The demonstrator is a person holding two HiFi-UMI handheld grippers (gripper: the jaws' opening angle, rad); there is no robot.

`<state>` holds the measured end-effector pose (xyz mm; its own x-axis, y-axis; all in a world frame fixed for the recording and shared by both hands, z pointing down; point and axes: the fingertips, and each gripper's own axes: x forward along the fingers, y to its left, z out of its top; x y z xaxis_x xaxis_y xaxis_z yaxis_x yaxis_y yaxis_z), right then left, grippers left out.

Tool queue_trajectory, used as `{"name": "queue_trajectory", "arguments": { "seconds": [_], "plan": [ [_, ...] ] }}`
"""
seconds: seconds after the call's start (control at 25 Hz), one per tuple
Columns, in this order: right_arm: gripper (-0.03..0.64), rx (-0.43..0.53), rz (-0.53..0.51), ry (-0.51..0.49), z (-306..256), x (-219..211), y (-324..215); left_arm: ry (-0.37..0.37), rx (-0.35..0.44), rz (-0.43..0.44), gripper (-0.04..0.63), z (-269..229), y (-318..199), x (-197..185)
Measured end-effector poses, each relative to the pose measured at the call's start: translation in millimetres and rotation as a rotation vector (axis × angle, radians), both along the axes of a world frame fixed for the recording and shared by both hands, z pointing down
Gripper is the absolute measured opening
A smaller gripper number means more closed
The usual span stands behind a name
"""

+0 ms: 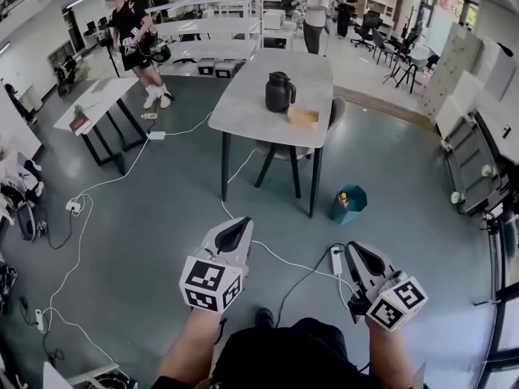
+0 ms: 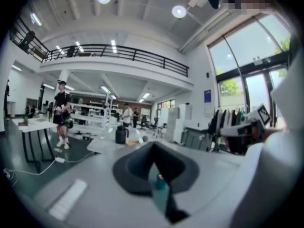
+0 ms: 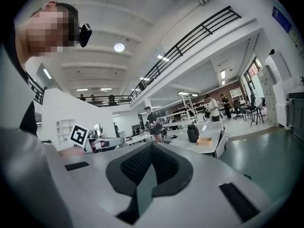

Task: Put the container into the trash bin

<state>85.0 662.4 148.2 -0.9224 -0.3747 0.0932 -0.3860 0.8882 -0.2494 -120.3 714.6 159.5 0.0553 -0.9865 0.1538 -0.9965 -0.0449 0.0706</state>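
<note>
Head view takes in a wide workshop floor with a grey table point(image 1: 243, 104) standing well ahead of the person, and everything the task needs sits at or beside it. Next in size, the teal trash bin point(image 1: 350, 205) stands on the floor just beside the table's near right leg; something small and yellowish seems to lie in it already, too small to name. On the tabletop a black jug point(image 1: 279, 92) stands upright, and just beside it, toward the near edge, rests the shallow tan container point(image 1: 303, 117), untouched. Both tongs are held low and close to the person's body, well apart from the table. The left gripper point(image 1: 235, 232) has its jaws pressed together with nothing pinched, and the right gripper point(image 1: 361, 258) is likewise closed and empty, pointing roughly toward the table. By my reading the job has not begun: the approach, the opening of the jaws, the pick from the tabletop and the drop into the bin all remain.
</note>
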Motion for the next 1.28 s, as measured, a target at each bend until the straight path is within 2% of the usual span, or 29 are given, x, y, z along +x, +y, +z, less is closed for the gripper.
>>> {"name": "queue_trajectory", "arguments": {
  "seconds": [0.44,0.68,0.84,1.0,1.28],
  "plan": [
    [-0.006,-0.107,-0.018,0.017,48.1,-58.0,-102.2,0.044,-0.058,0.021,0.008,37.8,-92.5,-35.1],
    [-0.006,-0.149,-0.045,-0.004,59.4,-92.8,-208.7,0.049,-0.082,-0.002,0.008,40.7,-191.1,-66.2],
    [-0.006,-0.146,-0.074,-0.019,49.3,-122.3,-290.6,0.077,-0.105,-0.011,0.008,30.8,-272.5,-90.5],
    [-0.006,-0.132,-0.096,-0.023,47.8,-140.2,-363.4,0.051,-0.097,-0.022,0.008,21.2,-341.0,-105.4],
    [-0.006,-0.140,-0.114,0.007,63.1,-147.9,-441.7,0.059,-0.110,-0.021,0.008,31.9,-425.2,-113.4]
  ]
}}
